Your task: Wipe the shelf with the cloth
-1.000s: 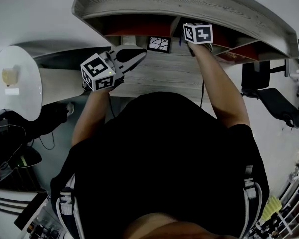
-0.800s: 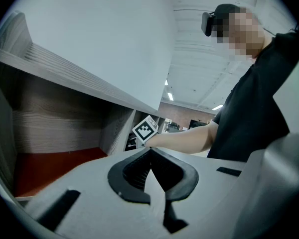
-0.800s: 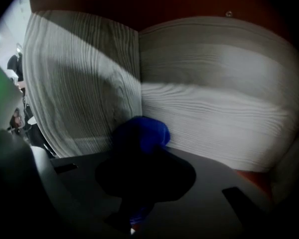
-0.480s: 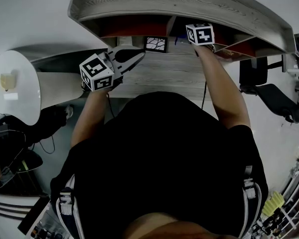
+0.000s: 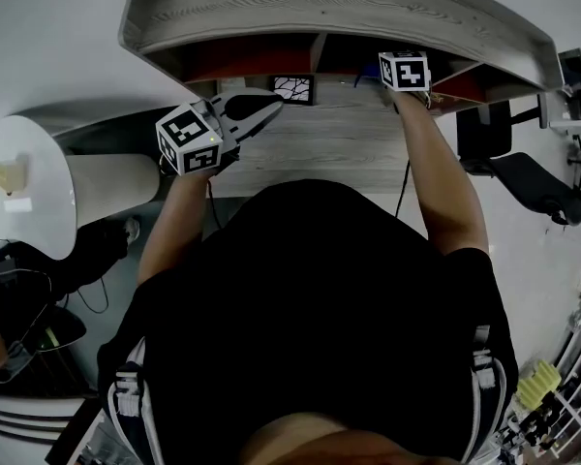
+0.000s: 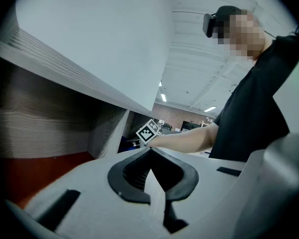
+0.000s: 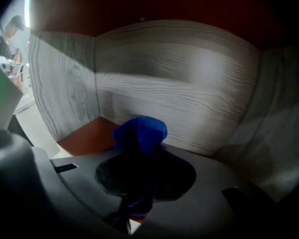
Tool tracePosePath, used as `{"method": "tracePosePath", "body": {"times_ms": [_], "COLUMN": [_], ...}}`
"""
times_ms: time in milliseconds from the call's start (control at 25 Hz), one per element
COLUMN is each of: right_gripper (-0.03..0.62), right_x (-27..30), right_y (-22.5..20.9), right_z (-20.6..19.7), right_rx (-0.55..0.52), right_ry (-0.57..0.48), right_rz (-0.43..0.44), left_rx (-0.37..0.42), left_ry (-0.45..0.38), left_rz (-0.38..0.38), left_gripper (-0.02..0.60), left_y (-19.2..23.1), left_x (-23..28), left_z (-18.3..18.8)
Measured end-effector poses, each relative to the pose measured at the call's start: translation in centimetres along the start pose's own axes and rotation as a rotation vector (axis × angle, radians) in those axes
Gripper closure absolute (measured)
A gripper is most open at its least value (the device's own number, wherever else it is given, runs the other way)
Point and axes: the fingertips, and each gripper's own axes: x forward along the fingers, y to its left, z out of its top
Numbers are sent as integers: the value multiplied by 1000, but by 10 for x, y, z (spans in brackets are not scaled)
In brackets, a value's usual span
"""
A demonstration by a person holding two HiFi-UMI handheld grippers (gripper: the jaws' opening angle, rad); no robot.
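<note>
Head view: outstretched right gripper (image 7: 141,156) pinches cloth (image 7: 139,129) inside shelf (image 5: 320,13); left gripper (image 5: 269,108) jaws together.

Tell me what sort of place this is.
Probably an office or lab workroom, indoors. A grey wood-grain shelf unit with red-backed compartments stands over a matching desk top, a round white table is beside it, and a black chair stands to the right.

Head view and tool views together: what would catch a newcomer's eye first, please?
The blue cloth stands out, pinched in the right tool, deep inside a shelf compartment with wood-grain walls and red panels. The left tool hangs shut and empty before the shelf's left half.
</note>
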Motion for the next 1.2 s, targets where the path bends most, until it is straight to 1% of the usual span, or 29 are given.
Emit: {"method": "tracePosePath", "body": {"times_ms": [160, 320, 520, 880, 1200], "right_gripper": [533, 533, 533, 531, 531], "right_x": [-9, -15, -17, -17, -18], "right_y": [-28, -40, -45, -51, -51], "right_z": [-14, -21, -24, -27, -29], "right_rx": [49, 52, 72, 76, 90], "right_ry": [23, 39, 42, 50, 41], "right_rz": [-58, -85, -96, -111, -108], "left_rx": [0, -1, 3, -3, 2], "left_ry": [-1, 3, 1, 2, 3], "left_rz": [-14, -28, -29, -22, -16], "left_gripper": [566, 566, 566, 566, 566], "left_y": [1, 2, 4, 8, 5], "left_x": [3, 5, 3, -1, -5], "left_z": [2, 1, 3, 1, 2]}}
